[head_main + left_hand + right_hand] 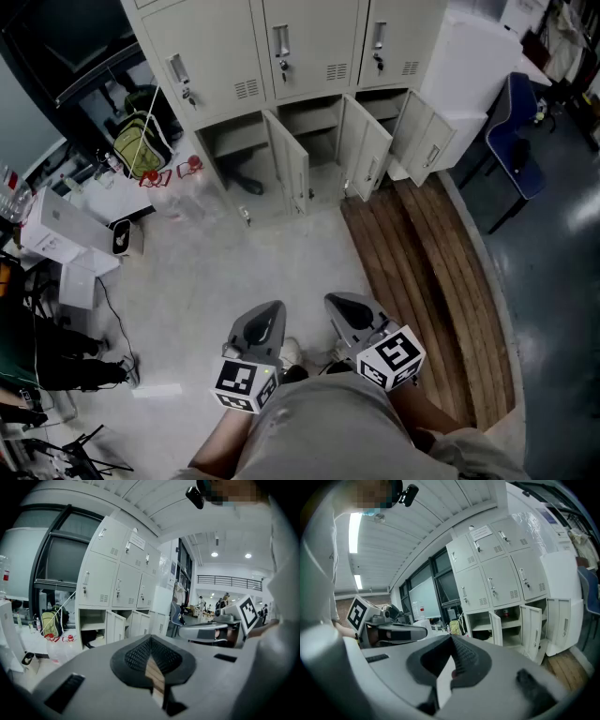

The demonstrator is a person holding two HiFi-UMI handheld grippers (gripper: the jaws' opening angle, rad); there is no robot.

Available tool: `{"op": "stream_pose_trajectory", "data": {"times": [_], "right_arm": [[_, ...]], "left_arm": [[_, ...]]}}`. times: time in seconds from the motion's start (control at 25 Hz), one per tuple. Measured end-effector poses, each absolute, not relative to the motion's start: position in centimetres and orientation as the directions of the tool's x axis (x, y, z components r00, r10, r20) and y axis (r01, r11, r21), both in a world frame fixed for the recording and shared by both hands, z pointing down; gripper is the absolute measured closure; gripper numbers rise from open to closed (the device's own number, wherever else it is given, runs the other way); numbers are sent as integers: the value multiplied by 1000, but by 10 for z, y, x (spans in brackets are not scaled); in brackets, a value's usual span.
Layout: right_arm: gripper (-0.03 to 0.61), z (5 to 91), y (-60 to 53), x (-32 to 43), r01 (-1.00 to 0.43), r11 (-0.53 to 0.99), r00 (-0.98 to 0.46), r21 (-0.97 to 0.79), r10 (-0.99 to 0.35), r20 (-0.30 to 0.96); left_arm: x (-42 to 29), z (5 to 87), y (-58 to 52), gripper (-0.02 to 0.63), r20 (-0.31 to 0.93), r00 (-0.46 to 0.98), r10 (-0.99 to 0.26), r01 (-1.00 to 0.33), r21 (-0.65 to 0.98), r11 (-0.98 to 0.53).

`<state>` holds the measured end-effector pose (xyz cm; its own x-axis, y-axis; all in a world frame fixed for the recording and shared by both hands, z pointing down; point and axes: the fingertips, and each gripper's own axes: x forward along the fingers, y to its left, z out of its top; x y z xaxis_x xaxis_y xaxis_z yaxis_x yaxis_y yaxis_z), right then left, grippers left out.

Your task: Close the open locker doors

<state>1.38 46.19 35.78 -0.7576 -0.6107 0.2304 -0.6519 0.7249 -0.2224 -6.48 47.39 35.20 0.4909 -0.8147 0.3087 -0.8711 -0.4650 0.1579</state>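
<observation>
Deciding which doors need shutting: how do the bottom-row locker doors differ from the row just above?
The bottom-row doors stand swung outward, baring their compartments; the doors above sit shut and flush. Keys hang from the doors above; on the bottom-row doors I can't make any out. Both are pale.

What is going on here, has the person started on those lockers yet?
Not yet. A person stands back from the lockers, holding the left gripper and right gripper close to the body, both with jaws together and nothing between them. Three bottom-row doors stand open: the left door, middle door and right door. The upper doors are shut. Neither gripper touches a door.
</observation>
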Motion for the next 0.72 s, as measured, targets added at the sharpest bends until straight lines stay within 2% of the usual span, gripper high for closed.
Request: {"op": "stream_pose_trajectory", "data": {"times": [0.4, 0.72], "right_arm": [[552, 356, 457, -7, -663, 720, -747, -205, -619, 241], [551, 358, 452, -40, -660, 698, -751, -277, -624, 215]], "left_arm": [[-86, 350, 466, 598, 297, 509, -808, -860, 168, -481], [-119, 349, 457, 598, 279, 523, -805, -852, 170, -495]]}}
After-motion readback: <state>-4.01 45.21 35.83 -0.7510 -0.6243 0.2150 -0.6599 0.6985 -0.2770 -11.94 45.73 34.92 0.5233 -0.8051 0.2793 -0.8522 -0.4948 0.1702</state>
